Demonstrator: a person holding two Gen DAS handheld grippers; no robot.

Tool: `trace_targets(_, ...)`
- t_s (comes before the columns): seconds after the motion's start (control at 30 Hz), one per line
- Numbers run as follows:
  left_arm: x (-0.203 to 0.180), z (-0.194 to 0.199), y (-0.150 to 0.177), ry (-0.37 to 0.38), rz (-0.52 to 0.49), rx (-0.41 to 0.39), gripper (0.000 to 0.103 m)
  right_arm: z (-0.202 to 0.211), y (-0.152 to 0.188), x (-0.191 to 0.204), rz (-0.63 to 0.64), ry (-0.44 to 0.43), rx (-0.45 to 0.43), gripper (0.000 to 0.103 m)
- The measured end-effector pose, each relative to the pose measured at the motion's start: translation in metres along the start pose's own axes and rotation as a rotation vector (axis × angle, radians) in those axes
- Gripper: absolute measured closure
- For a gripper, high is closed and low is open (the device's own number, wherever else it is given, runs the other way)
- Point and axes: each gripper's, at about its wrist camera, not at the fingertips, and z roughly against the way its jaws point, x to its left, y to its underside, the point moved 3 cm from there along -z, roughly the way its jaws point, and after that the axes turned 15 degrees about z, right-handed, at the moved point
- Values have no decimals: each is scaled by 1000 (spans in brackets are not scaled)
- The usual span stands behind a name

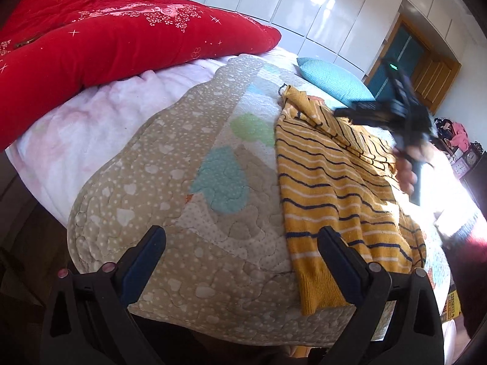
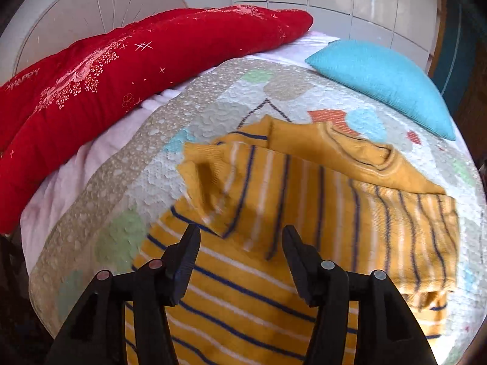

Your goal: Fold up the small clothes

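The yellow striped sweater lies on the quilted mat on the bed, toward the mat's right edge, and its hem hangs a little over the near edge. One sleeve is folded across the body. The right gripper is above the sweater with its jaws apart — nothing is between them. The left gripper is over the near edge of the mat, also spread and empty; its right finger is just beside the hem. At the far edge of the bed are a red quilt and a blue pillow.
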Motion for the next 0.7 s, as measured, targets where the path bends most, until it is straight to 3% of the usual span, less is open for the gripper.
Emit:
trace_targets(0.13, -14, -8, 0, 8, -24, 27, 4, 30, 44, -53, 31, 261, 55, 35)
trace_targets(0.2, -26, -12, -6, 13, -33, 22, 4, 36, 59, -89, -32, 328, 83, 35)
trace_targets(0.33, -53, -14, -13, 39, -54, 4, 4, 33, 75, -153, -203, 390, 81, 29)
trace_targets(0.47, -70, -21, -11, 21, -97, 7, 4, -7, 85, -191, -333, 327, 148, 29)
trace_targets(0.5, -73, -25, -11, 11, -106, 12, 4, -20, 89, -195, -351, 288, 177, 41)
trace_targets(0.53, -73, -27, -10, 2, -111, 16, 4, -29, 93, -195, -354, 264, 195, 69)
trace_targets(0.57, -72, -30, -11, -8, -113, 19, 4, -32, 94, -193, -336, 276, 193, 72)
trace_targets(0.6, -70, -32, -12, -18, -111, 18, 4, -30, 93, -190, -313, 291, 181, 82)
trace_targets(0.7, -64, -43, -24, -47, -98, 21, 4, -23, 97, -198, -300, 367, 194, 87)
